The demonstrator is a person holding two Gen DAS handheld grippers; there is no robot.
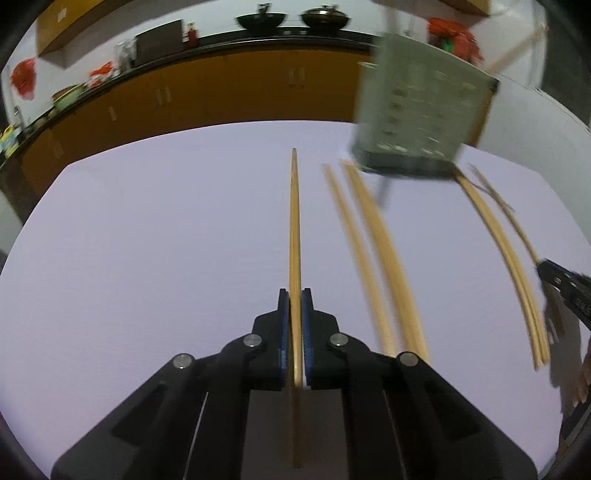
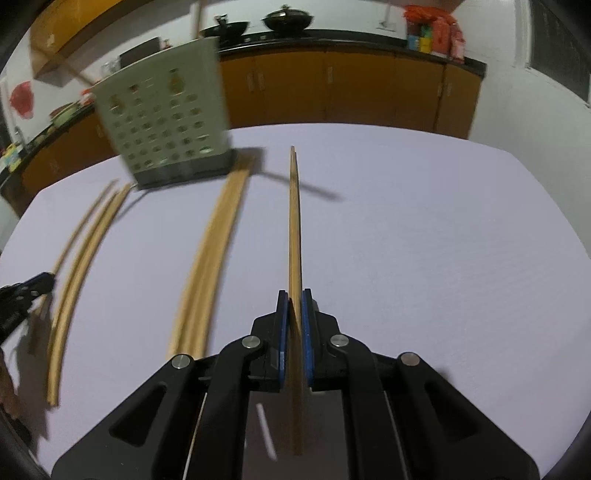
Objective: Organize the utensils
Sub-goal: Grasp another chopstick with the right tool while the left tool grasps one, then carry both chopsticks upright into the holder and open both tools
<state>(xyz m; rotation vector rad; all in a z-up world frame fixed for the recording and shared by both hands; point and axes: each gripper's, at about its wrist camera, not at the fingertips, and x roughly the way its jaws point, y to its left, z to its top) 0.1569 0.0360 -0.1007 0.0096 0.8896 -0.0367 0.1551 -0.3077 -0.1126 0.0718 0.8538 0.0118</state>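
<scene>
1. Chopsticks are the utensils being sorted, and a green perforated holder (image 1: 421, 110) is seen at the upper right of the left view and at the upper left of the right view (image 2: 166, 118).
2. One chopstick (image 1: 294, 236) is clamped between the closed fingers of the left gripper (image 1: 294, 295) and runs up the middle of the frame, off the table (image 1: 147, 240).
3. Another chopstick (image 2: 294, 236) is pinched the same way by the right gripper (image 2: 294, 295), at the centre of its frame.
4. A loose pair (image 1: 373, 258) is seen lying right of centre in the left view, and a second pair (image 1: 509, 266) near the right edge.
5. The same two pairs appear in the right view, at centre left (image 2: 207, 273) and far left (image 2: 77, 273).
6. At least two sticks (image 2: 196, 18) can be made out above the holder's rim; how many are inside cannot be told through the blur.
7. Progress is judged as partial: some sticks are stowed, two are carried, and four are left on the table.
</scene>
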